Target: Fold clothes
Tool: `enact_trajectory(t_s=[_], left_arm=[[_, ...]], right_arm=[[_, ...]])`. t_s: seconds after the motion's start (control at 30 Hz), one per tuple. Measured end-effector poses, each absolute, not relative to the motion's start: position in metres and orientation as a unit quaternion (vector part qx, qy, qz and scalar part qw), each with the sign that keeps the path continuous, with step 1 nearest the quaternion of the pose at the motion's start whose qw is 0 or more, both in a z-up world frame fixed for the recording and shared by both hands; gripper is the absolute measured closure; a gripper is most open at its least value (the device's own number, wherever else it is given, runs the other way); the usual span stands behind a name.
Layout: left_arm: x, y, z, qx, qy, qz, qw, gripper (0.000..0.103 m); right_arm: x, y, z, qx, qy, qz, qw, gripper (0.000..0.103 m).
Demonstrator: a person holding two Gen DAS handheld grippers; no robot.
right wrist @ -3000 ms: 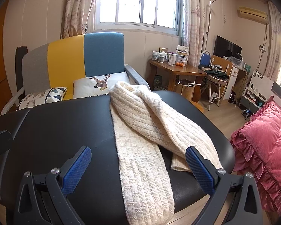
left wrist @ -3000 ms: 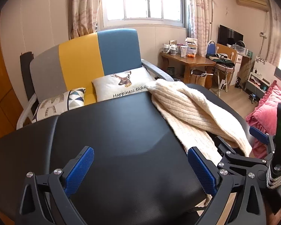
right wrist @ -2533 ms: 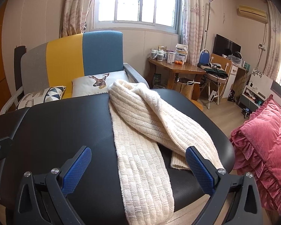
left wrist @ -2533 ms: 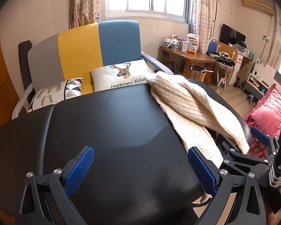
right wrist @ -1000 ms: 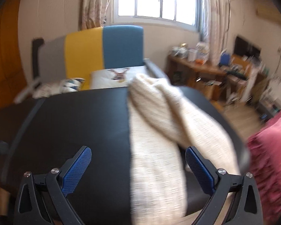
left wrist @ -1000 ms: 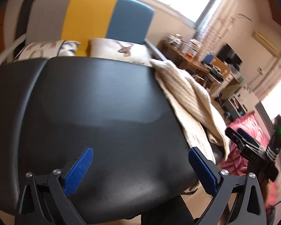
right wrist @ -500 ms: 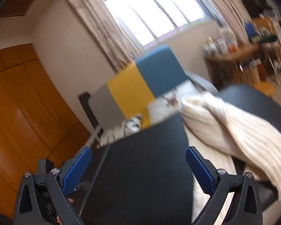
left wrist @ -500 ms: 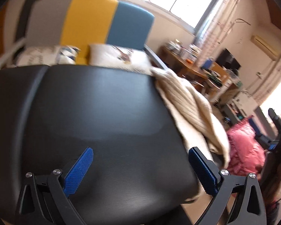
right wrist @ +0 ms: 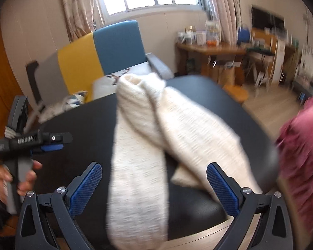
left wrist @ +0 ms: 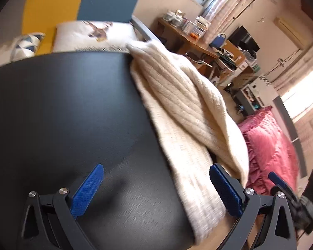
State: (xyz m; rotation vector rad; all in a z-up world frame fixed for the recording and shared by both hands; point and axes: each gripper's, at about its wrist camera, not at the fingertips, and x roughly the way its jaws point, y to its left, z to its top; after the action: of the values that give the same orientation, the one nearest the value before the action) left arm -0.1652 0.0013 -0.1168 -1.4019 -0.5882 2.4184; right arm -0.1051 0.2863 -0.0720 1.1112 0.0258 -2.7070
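So the cream-coloured ribbed knit garment (right wrist: 144, 137) is lying draped across the round black leather-look table top (left wrist: 62, 114) — bunched up at the far edge around 12 o'clock in the right wrist view, then splitting into two long strips. One strip is running straight down toward 6 o'clock and hanging over the near rim, the other is angling off toward 4 o'clock and crossing over it.

The right gripper with blue textured pads (right wrist: 154, 185) is hovering over the near edge with its jaws spread wide, nothing between them, and the hanging strip is sitting right in the gap without touching either pad. The left gripper with the same blue pads (left wrist: 156, 189) is also spread wide and gripping nothing, hanging over bare table, with the knit passing by its right-hand pad at about 4 o'clock in its own view. In the right wrist view that left gripper is showing up at 9 o'clock, gripped by a bare hand (right wrist: 14, 179).

Behind the table, a grey, yellow and blue panelled sofa (right wrist: 98, 54) is holding a white deer-print cushion (left wrist: 94, 35) and a geometric-pattern cushion (left wrist: 27, 45). A wooden desk crowded with small stuff (right wrist: 210, 50) is sitting at 2 o'clock, and a pink ruffled quilt (left wrist: 271, 143) is piled at 3 o'clock. Both views are a bit blurry.
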Motion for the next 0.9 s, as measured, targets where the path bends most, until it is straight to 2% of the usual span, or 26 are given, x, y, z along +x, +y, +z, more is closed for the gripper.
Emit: enact_trajectory(t_s=[0.17,0.37,0.4,0.47,0.63,0.7,0.83,0.9], left_arm=[[-0.192,0.021,-0.127,-0.485,-0.185,0.845,0.126,0.001],[-0.204,0.032,-0.13,-0.459,-0.134,0.873,0.095,0.001],[-0.208,0.033,-0.135,-0.462,-0.137,0.871,0.098,0.001],[-0.217,0.035,-0.147,-0.475,-0.153,0.86,0.11,0.001],[-0.242,0.034,-0.175,-0.505,-0.208,0.826,0.14,0.001],[-0.251,0.03,-0.182,-0.513,-0.243,0.81,0.146,0.001],[-0.264,0.032,-0.186,-0.514,-0.256,0.806,0.145,0.001],[-0.268,0.034,-0.186,-0.513,-0.256,0.807,0.142,0.001]], right_arm=[[-0.13,0.269,-0.071,0.336,0.179,-0.925,0.019,0.0],[-0.175,0.281,-0.07,0.33,0.129,-0.935,-0.014,0.001],[-0.183,0.283,-0.07,0.329,0.12,-0.936,-0.02,0.004],[-0.197,0.284,-0.072,0.341,0.101,-0.934,0.006,0.008],[-0.223,0.28,-0.094,0.395,0.07,-0.911,0.095,0.008],[-0.229,0.275,-0.107,0.404,0.083,-0.906,0.097,0.008],[-0.236,0.267,-0.125,0.42,0.113,-0.895,0.097,0.008],[-0.236,0.265,-0.131,0.429,0.119,-0.889,0.105,0.013]])
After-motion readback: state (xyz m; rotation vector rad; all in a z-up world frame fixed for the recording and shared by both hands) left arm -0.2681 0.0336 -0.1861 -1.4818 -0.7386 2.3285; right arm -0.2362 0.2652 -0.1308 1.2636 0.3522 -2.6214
